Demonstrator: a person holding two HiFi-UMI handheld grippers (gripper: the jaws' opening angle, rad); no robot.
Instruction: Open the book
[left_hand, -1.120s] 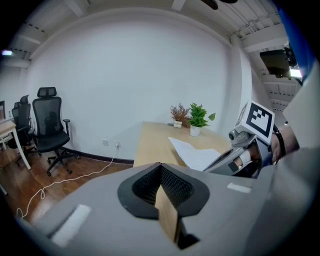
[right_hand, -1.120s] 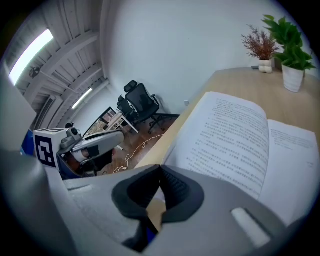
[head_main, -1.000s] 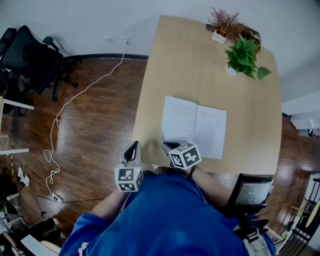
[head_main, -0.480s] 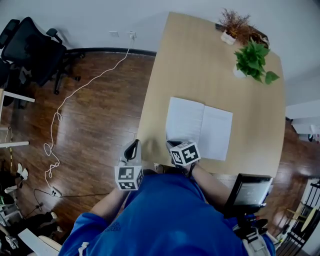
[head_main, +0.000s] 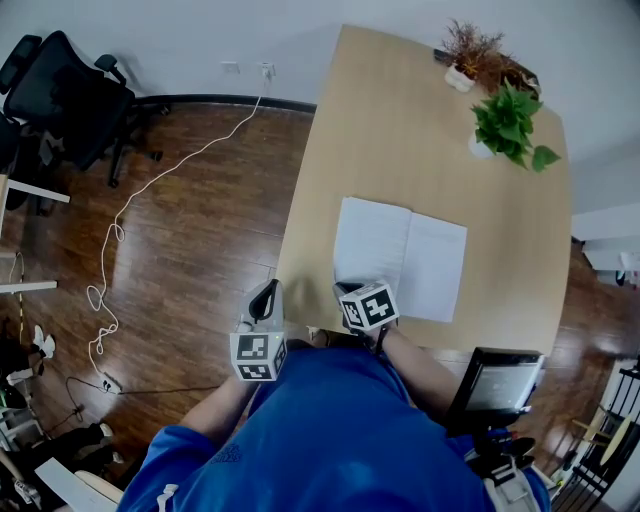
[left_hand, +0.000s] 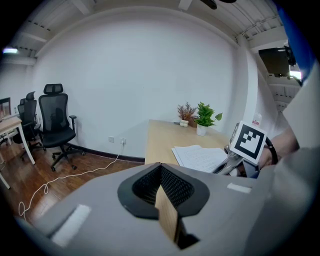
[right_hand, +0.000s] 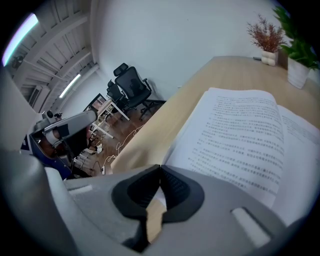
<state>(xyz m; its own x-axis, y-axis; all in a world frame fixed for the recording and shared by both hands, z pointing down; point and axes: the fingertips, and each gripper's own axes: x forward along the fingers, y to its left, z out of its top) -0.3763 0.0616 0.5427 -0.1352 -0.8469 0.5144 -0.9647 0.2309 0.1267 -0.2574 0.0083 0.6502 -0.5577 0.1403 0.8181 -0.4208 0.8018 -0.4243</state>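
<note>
the white paper book (head_main: 400, 256) lies open and flat on the light wooden table (head_main: 400, 120), near its front edge. the right gripper (head_main: 345, 293) is just beside the book's near left corner, jaws pressed together, holding nothing. the left gripper (head_main: 266, 296) is by the table's corner, closed and empty too.

**Ahead of right gripper (right_hand: 159, 170) fingertips, jaws together:** open book (right_hand: 245, 130), flat and low on the table (head_main: 400, 130), nothing standing on it.

**Beyond the book:** bare tabletop, clear to the far end.

**Far ahead, right of the fingertips:** green plant (head_main: 505, 118) and dried plant (head_main: 472, 48), upright and near each other at the table's corner.

**Ahead of left gripper (left_hand: 161, 169) fingertips, jaws together:** the table's left edge, with open floor (head_main: 200, 260) to its left.

**Just right of the left fingertips:** the right gripper, with a narrow gap between.

**On the floor, well left of the fingertips:** white cable (head_main: 140, 195) and office chair (head_main: 60, 95).
</note>
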